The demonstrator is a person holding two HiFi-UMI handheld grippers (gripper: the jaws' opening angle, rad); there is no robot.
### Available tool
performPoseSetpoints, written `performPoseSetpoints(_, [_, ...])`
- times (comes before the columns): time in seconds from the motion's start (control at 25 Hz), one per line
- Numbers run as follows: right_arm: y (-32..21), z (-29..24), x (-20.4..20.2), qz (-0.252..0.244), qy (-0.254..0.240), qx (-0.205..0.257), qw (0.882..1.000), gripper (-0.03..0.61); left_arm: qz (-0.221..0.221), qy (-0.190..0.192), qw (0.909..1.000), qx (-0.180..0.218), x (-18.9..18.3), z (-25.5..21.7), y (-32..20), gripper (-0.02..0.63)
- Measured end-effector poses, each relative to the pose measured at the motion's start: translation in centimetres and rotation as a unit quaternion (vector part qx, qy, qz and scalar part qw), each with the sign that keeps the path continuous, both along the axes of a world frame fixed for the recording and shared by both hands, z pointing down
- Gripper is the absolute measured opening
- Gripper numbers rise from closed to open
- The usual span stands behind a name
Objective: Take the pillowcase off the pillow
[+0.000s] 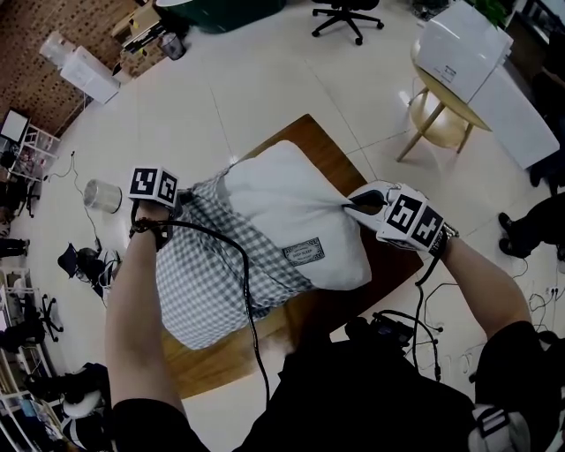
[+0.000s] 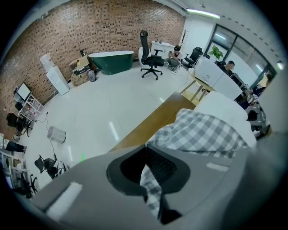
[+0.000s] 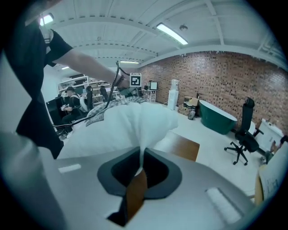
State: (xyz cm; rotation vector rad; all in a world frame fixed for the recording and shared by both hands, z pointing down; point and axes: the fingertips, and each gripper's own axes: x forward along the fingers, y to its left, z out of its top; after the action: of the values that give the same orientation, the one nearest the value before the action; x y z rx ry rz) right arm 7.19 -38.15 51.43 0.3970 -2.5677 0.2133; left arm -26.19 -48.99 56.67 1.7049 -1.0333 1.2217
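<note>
A white pillow [image 1: 291, 207] lies on a brown wooden table [image 1: 313, 141], half out of a grey-and-white checked pillowcase [image 1: 207, 278]. My left gripper [image 1: 172, 212] is at the pillowcase's far left corner, shut on a fold of the checked cloth [image 2: 150, 186]. My right gripper [image 1: 362, 205] is at the pillow's right corner, shut on a pinch of the white pillow fabric [image 3: 140, 148]. In the left gripper view the pillowcase [image 2: 202, 132] bunches ahead with the pillow [image 2: 222, 105] beyond it. The pillow [image 3: 121, 128] fills the middle of the right gripper view.
A round wooden side table [image 1: 441, 110] with a white box [image 1: 463, 44] stands at the right. An office chair [image 1: 349, 13] is at the back. A wire bin [image 1: 103, 196] sits on the floor at the left, and a black cable [image 1: 243, 265] runs over the pillowcase.
</note>
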Motion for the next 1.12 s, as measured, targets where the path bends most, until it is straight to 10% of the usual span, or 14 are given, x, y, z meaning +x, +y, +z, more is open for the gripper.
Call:
performPoseSetpoints(0.6, [-0.7, 6.4, 0.7, 0.031, 0.074, -0.020, 0.997, 0.112, 0.092, 0.080, 0.9830, 0.137, 5.5, -2.9, 3.0, 0.182])
performPoseSetpoints(1.12, [7.7, 4.2, -1.9, -0.053, 0.064, 0.044, 0.996, 0.190, 0.028, 0.132, 0.9590, 0.249, 6.5, -7.0, 15.6, 0.225])
